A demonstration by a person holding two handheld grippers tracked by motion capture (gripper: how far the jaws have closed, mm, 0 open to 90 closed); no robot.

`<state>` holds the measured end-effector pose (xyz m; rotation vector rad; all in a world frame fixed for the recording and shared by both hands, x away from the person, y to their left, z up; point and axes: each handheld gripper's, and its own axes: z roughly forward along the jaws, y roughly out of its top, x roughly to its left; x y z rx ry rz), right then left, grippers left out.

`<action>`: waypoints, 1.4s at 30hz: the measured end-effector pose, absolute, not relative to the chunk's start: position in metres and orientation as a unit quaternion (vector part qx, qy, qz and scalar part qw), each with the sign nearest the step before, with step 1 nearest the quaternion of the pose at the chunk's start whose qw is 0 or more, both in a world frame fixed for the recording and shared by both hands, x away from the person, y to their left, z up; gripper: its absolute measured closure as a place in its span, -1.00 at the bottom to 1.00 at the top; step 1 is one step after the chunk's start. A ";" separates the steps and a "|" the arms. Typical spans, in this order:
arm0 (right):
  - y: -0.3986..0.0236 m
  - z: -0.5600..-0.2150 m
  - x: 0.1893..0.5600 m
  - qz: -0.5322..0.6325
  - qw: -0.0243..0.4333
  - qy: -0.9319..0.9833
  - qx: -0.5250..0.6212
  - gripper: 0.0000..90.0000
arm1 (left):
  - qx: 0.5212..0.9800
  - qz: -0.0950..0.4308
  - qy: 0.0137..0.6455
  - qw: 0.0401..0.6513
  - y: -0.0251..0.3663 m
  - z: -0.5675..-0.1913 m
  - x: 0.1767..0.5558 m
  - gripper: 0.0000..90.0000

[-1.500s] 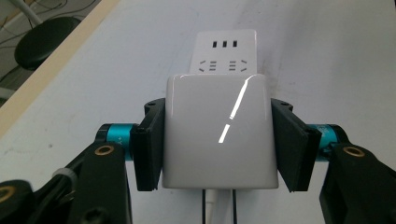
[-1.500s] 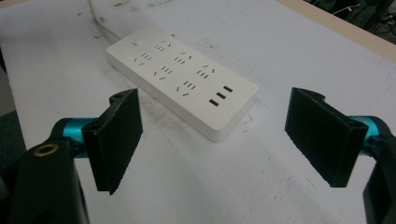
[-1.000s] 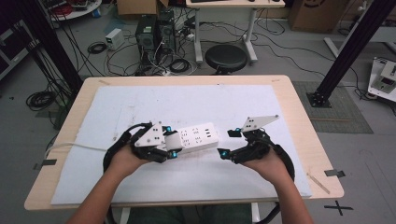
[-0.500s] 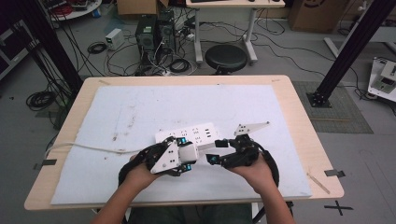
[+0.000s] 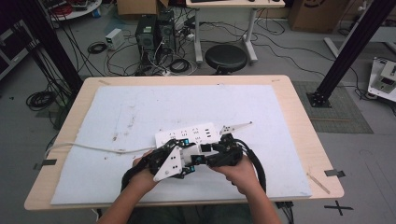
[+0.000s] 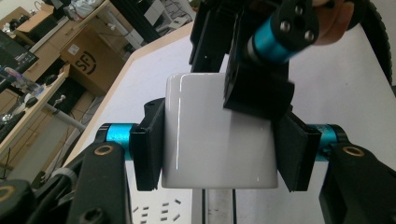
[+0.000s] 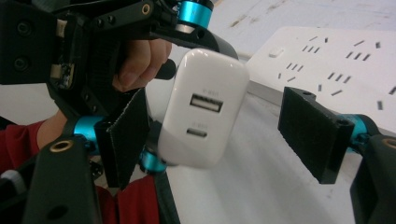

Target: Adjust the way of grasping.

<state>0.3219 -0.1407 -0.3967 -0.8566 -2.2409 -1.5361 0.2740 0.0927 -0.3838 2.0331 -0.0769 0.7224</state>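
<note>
We have the white charger (image 6: 219, 135) clamped flat between the pads of the left gripper (image 6: 219, 140), lifted off the mat just on our side of the power strip (image 5: 187, 136). The right gripper (image 7: 224, 135) has come up to it end-on, facing the end with the two ports. Its jaws have just been closing; the charger sits between them with one pad (image 7: 128, 135) close against its side and the other (image 7: 310, 133) well clear, so they are not gripping yet.

To do this handover well, we should centre the right gripper on the charger first, so both pads meet its broad sides squarely. We keep the left grip firm until the right one has closed fully, and only then let go. We should also leave the prong end free, since it probably goes into the strip beside us.
</note>
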 end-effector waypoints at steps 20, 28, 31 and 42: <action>-0.132 -0.401 0.327 -0.556 0.179 -0.757 -0.295 0.06 | 0.829 0.305 -0.034 0.468 0.091 -0.381 0.274 -0.06; -0.131 -0.402 0.327 -0.553 0.188 -0.755 -0.299 0.31 | 0.832 0.316 -0.042 0.454 0.090 -0.382 0.275 -0.06; -0.131 -0.401 0.326 -0.556 0.189 -0.754 -0.295 0.37 | 0.831 0.317 -0.045 0.455 0.090 -0.381 0.276 -0.08; -0.149 -0.390 0.327 -0.559 0.143 -0.757 -0.308 0.40 | 0.827 0.324 -0.007 0.459 0.106 -0.373 0.277 -0.50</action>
